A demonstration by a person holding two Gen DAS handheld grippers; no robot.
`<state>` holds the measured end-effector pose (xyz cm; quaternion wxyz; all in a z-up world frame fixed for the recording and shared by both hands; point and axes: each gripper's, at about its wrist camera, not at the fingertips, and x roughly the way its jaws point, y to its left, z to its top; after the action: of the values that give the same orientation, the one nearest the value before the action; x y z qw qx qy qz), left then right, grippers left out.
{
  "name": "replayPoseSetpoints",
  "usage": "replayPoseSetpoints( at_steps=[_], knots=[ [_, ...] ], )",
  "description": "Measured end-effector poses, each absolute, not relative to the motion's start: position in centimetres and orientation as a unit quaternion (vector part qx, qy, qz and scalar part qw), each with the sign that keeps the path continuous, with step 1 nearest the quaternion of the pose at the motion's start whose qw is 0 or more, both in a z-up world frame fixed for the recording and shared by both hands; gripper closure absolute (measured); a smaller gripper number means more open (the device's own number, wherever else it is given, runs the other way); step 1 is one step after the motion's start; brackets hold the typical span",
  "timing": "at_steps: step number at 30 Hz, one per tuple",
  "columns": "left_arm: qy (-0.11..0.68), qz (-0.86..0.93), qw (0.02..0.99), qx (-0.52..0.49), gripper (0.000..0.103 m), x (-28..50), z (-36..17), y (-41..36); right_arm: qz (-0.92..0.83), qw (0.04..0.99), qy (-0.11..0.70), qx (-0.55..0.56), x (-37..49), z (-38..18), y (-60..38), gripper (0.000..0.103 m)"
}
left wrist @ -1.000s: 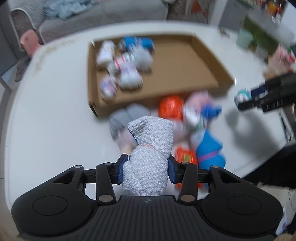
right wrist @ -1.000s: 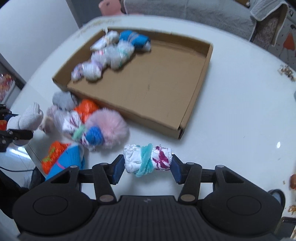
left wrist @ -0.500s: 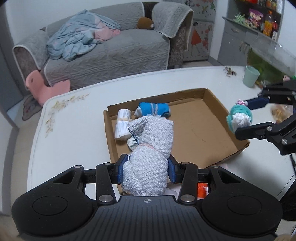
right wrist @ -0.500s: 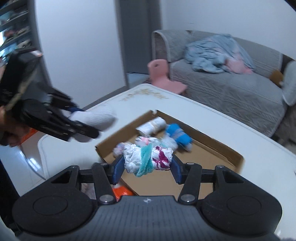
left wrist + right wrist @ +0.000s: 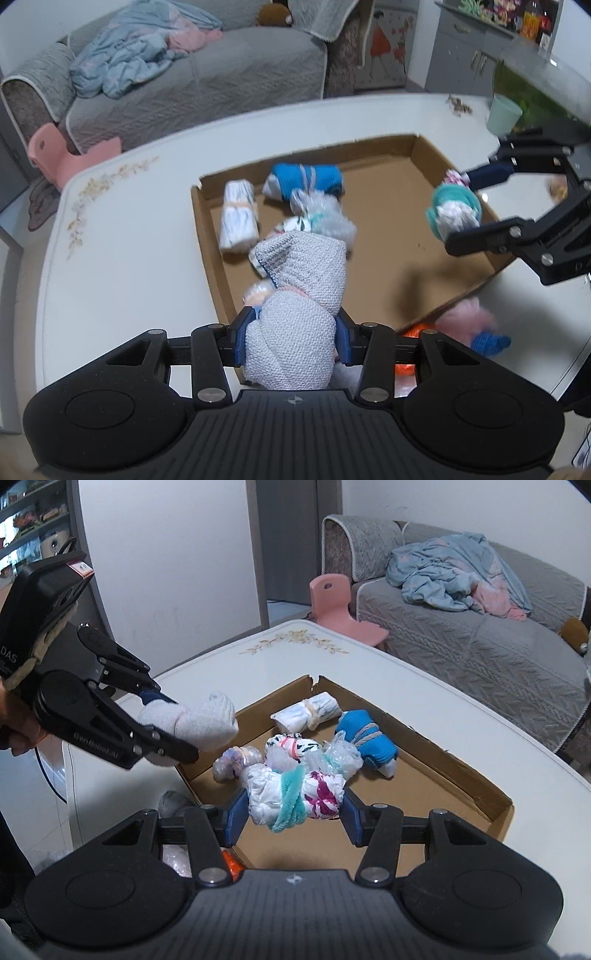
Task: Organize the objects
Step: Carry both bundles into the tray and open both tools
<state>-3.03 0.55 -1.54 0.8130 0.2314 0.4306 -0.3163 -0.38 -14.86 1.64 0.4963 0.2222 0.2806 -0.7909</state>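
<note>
My left gripper (image 5: 291,341) is shut on a grey knitted sock roll (image 5: 299,314) and holds it above the near left corner of the shallow cardboard tray (image 5: 421,147). It also shows in the right wrist view (image 5: 195,723). My right gripper (image 5: 293,816) is shut on a white bundle with magenta print and a teal band (image 5: 295,801), above the tray's near edge (image 5: 502,805). That bundle shows in the left wrist view (image 5: 452,214). Several bundles lie in the tray: a blue roll (image 5: 306,179), a white roll (image 5: 238,216).
Loose bundles lie on the white table (image 5: 122,251) in front of the tray: a pink fluffy one (image 5: 467,317), a blue one (image 5: 491,341), an orange one (image 5: 415,330). A mint cup (image 5: 504,114) stands at the far right. A grey sofa (image 5: 192,77) and pink chair (image 5: 55,155) stand beyond.
Both grippers have lifted from the pile on the table and moved over the tray, each still holding its bundle. Over the last half second both came nearer to the tray.
</note>
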Motion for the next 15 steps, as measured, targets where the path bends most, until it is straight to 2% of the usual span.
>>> replayPoseSetpoints(
  at_steps=[6, 15],
  knots=[
    [0.458, -0.341, 0.783, 0.249, 0.053, -2.4, -3.3, -0.4, -0.764, 0.529, 0.288, 0.232, -0.4, 0.2, -16.4, 0.054],
    [0.488, -0.338, 0.761, 0.260, 0.052, -0.5, -5.5, -1.5, -0.731, 0.541, 0.339, 0.241, -0.9, -2.6, -18.8, 0.054]
  ],
)
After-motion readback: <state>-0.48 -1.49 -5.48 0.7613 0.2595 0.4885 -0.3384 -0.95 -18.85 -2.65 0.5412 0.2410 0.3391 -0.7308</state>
